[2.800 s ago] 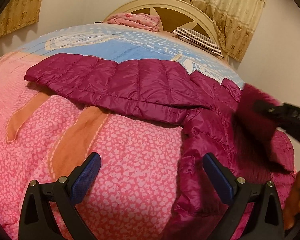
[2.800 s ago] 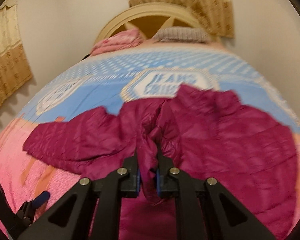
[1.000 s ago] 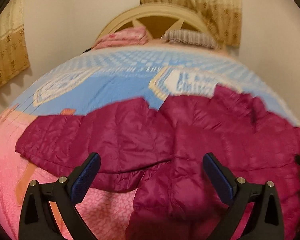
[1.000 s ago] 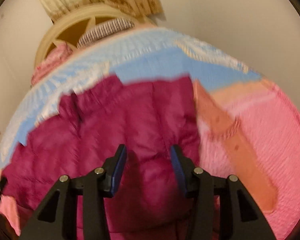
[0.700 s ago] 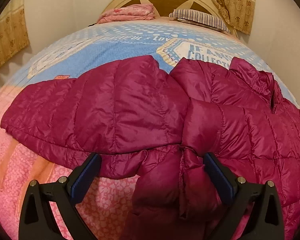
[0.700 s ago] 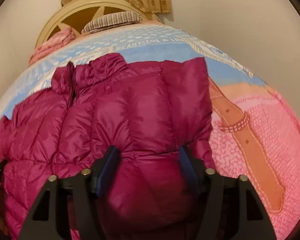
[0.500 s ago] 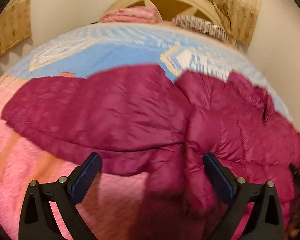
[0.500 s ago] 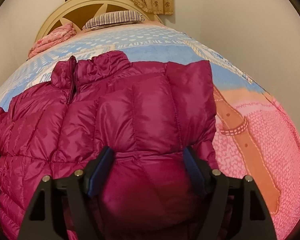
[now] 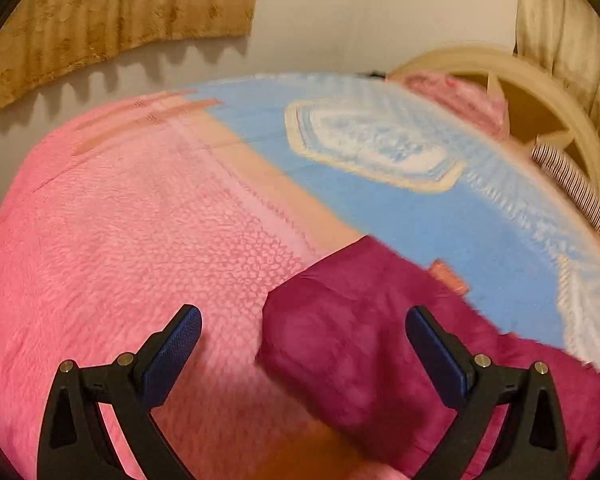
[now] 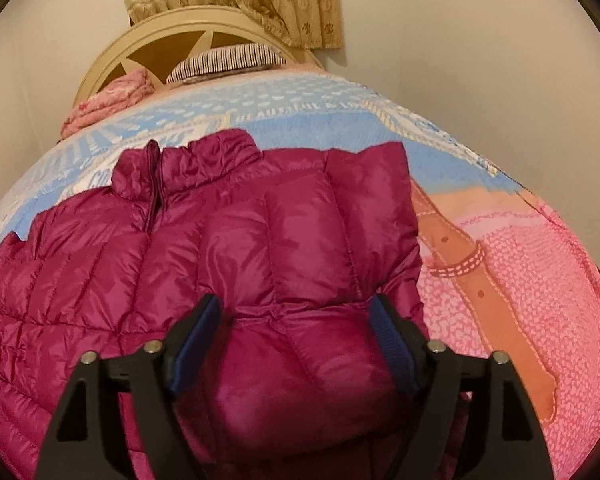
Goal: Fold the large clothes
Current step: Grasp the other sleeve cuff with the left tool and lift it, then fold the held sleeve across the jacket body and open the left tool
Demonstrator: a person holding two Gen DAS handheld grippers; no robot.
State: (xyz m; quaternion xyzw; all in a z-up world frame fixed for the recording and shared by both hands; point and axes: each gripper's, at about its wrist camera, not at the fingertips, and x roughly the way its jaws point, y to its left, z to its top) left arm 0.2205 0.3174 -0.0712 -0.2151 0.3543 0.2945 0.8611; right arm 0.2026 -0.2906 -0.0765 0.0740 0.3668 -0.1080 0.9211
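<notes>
A magenta quilted puffer jacket [image 10: 204, 248] lies spread on the bed, collar and zip toward the headboard. Its right sleeve is folded across the body. My right gripper [image 10: 296, 340] is open, with its blue pads on either side of the puffed fabric at the jacket's near edge. In the left wrist view, which is blurred, my left gripper [image 9: 302, 344] is open and empty. It hovers over the end of the jacket's left sleeve [image 9: 340, 336], which lies on the pink bedspread [image 9: 120, 240].
The bedspread is pink near me and blue [image 10: 308, 120] toward the cream headboard [image 10: 156, 36]. A striped pillow [image 10: 228, 60] and a folded pink blanket [image 10: 112, 100] lie at the head. Walls and tan curtains [image 9: 120, 20] surround the bed.
My right gripper has let go of the folded sleeve and opened wide over the jacket. My left gripper has swung left, from the jacket's middle to the end of the left sleeve.
</notes>
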